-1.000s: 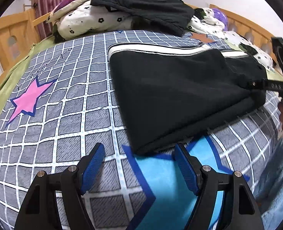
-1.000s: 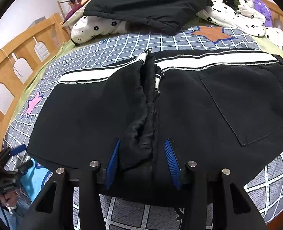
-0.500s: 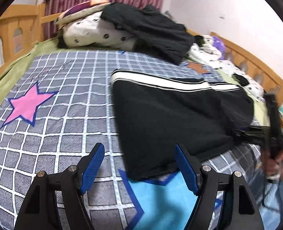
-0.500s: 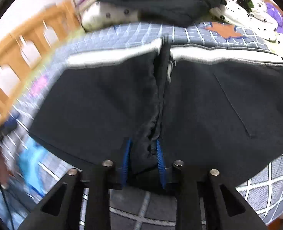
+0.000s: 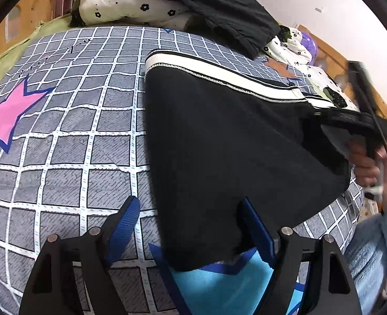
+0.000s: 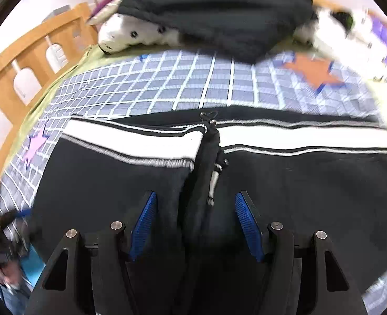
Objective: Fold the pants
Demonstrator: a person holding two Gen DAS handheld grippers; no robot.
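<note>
Black pants (image 5: 232, 144) with a white side stripe lie folded on the checked bedspread (image 5: 75, 131). In the left wrist view my left gripper (image 5: 190, 210) hangs over their near corner. Its jaws are opening, the right pad over the black cloth and the left over the bedspread, neither pressing. In the right wrist view my right gripper (image 6: 196, 202) is over the middle of the pants (image 6: 311, 197), where a raised ridge of cloth (image 6: 206, 162) with a drawstring runs between the blue pads. Its jaws are opening and the pads stand clear of the ridge.
A black garment (image 5: 219, 2) lies on spotted pillows (image 5: 130, 8) at the head of the bed. Wooden rails (image 6: 22, 78) run along the sides. A person's hand (image 5: 366, 162) and a blue sleeve (image 5: 377, 249) show at the right edge.
My right gripper was shut on the ridge of cloth and has let go and spread its jaws. My left gripper moved over the pants' near corner and opened a little wider.
</note>
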